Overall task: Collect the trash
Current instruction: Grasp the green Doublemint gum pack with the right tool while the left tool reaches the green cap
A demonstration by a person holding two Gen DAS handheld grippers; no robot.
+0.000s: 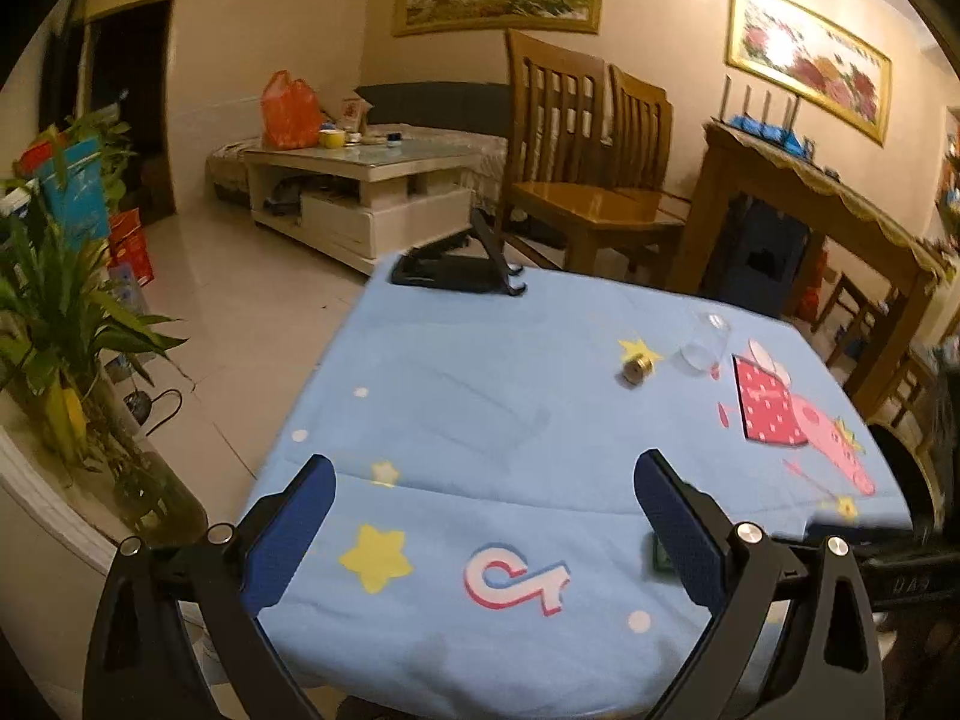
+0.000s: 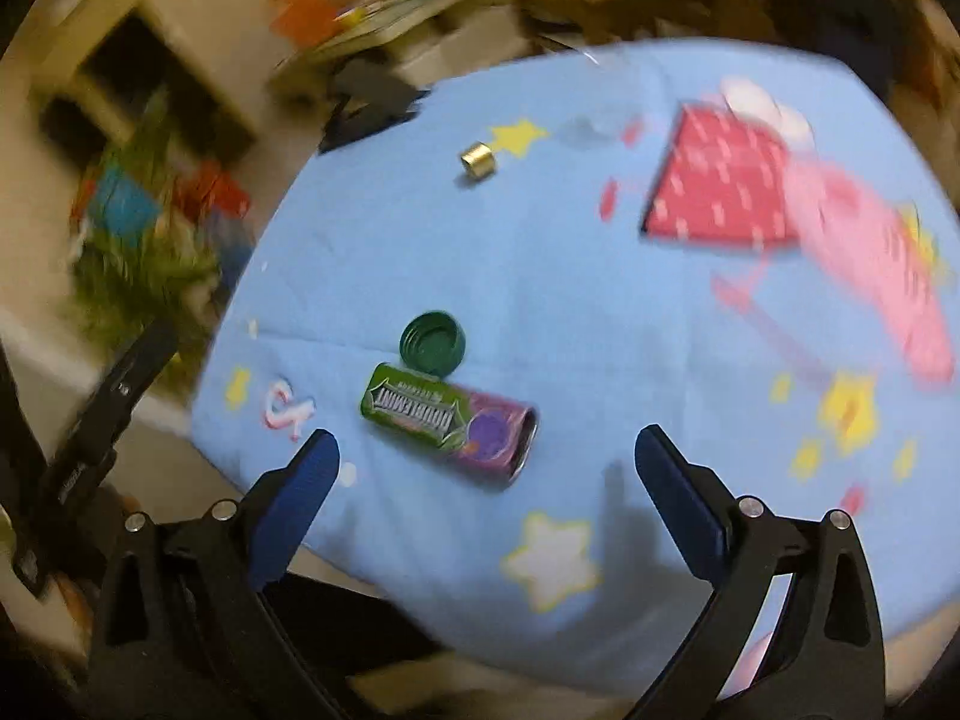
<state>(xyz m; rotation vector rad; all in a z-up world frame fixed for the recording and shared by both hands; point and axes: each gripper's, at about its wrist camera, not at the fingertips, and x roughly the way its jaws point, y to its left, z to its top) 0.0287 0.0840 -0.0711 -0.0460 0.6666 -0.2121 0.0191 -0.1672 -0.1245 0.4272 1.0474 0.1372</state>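
A: Where's the gum tin (image 2: pixel 449 417)?

B: Near the bench's (image 2: pixel 570 300) near edge, beside the green cap (image 2: pixel 433 350), just ahead of the released right tongs (image 2: pixel 487 457), long axis slanted across their gap.

A: Left tongs (image 1: pixel 485 483)?

B: Released too, likely farther.

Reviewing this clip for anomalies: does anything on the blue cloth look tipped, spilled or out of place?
Yes. A clear glass lies tipped on its side beside a small gold cap. Nearer, a gum tin and a loose green bottle cap lie scattered. No spill shows.
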